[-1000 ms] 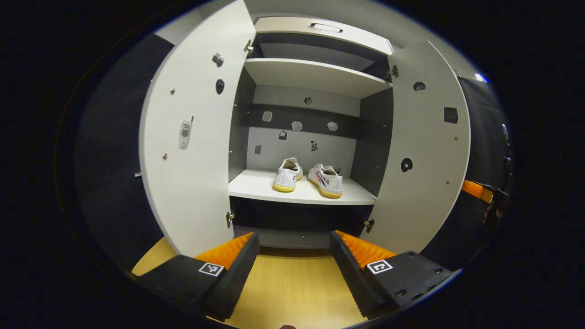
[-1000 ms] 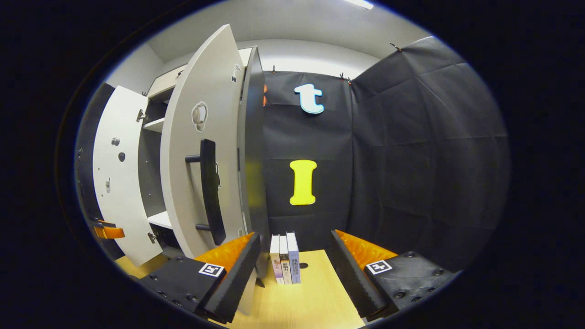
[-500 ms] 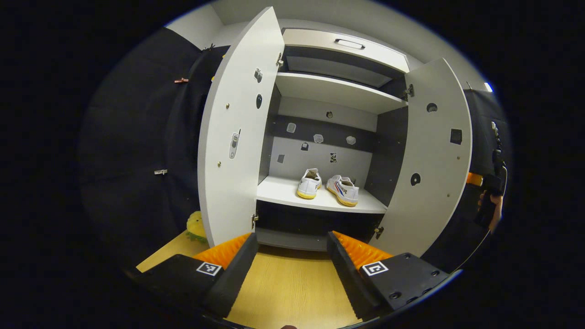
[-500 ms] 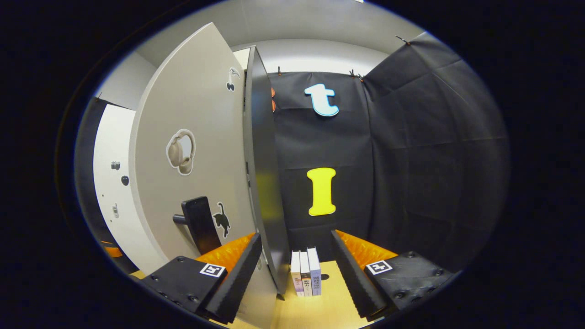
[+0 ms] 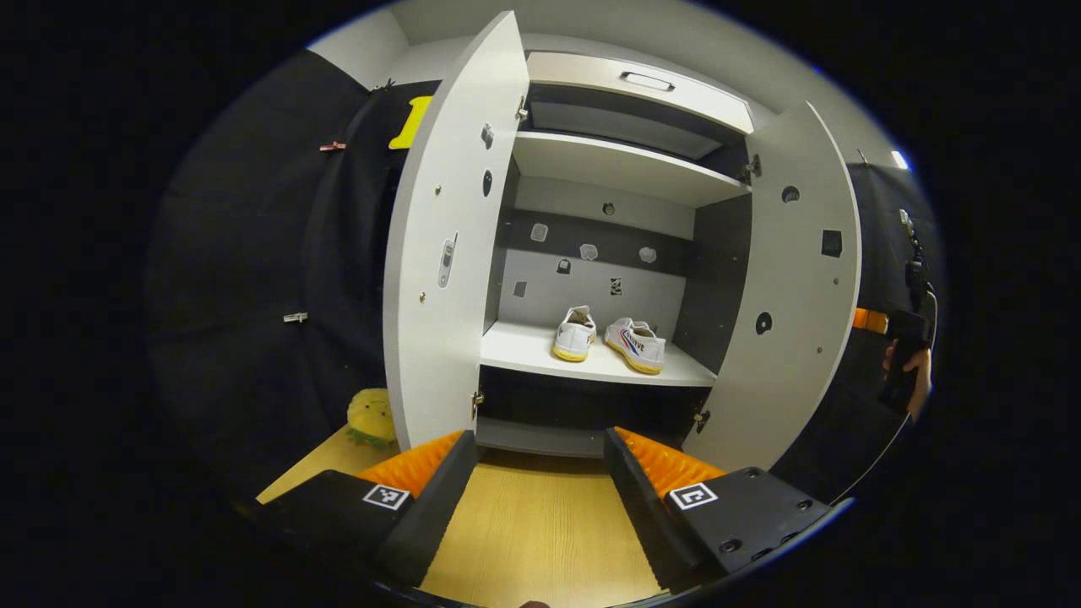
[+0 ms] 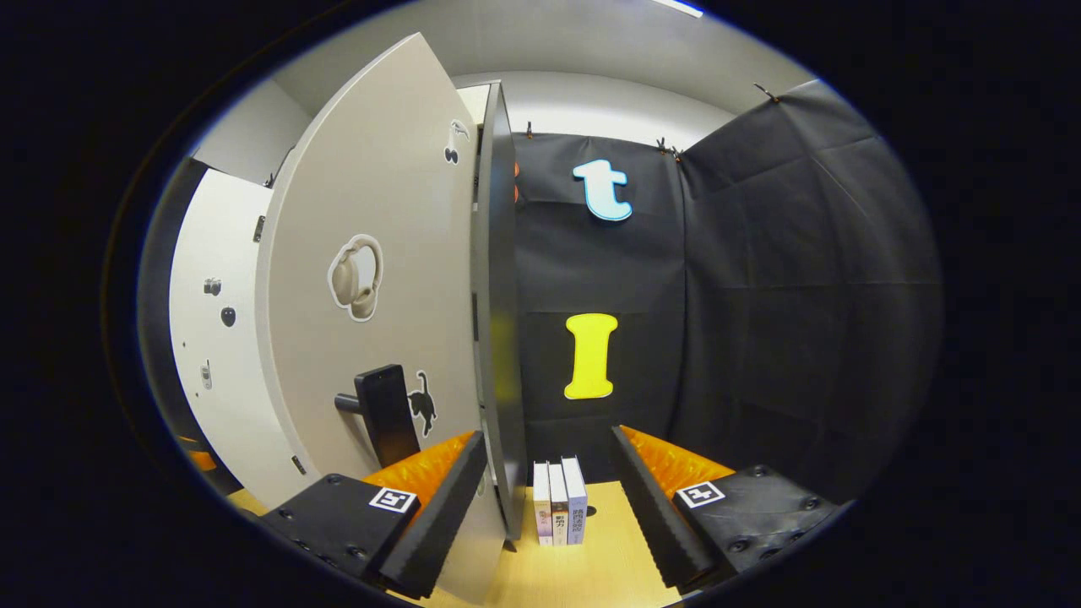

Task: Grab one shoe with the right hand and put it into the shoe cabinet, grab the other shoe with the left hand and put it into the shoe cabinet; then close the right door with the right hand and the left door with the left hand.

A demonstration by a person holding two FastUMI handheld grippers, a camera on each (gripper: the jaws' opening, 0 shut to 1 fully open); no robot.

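Nearest to me in the left gripper view, my left gripper point(image 5: 534, 490) hangs with its fingers spread wide and nothing between them, over the bare wooden tabletop point(image 5: 532, 540). To the near left, at the table's edge, a small yellow plush toy point(image 5: 370, 417) sits just beside the foot of the left door point(image 5: 452, 245). That door stands wide open, and so does the right door point(image 5: 790, 287) across from it, which I see from its inner face. At the far right edge I can make out a hand point(image 5: 910, 371) gripping the other device, behind the right door. Farther in, both shoes point(image 5: 608, 338) rest side by side on the lower shelf point(image 5: 583, 359) of the shoe cabinet point(image 5: 642, 84), heels toward me, close together but I cannot tell if they touch. An upper shelf point(image 5: 616, 165) sits above them.

In the right gripper view, my right gripper point(image 6: 540, 498) is likewise parted wide and holds nothing. Its left finger sits just beside the outer face of the right door point(image 6: 372, 253), near the dark handle point(image 6: 384, 414); I cannot tell whether it touches the panel. Just beyond, between the fingers, three books point(image 6: 558, 513) stand upright on the tabletop point(image 6: 591, 574), beside the cabinet's dark side panel point(image 6: 498, 321).
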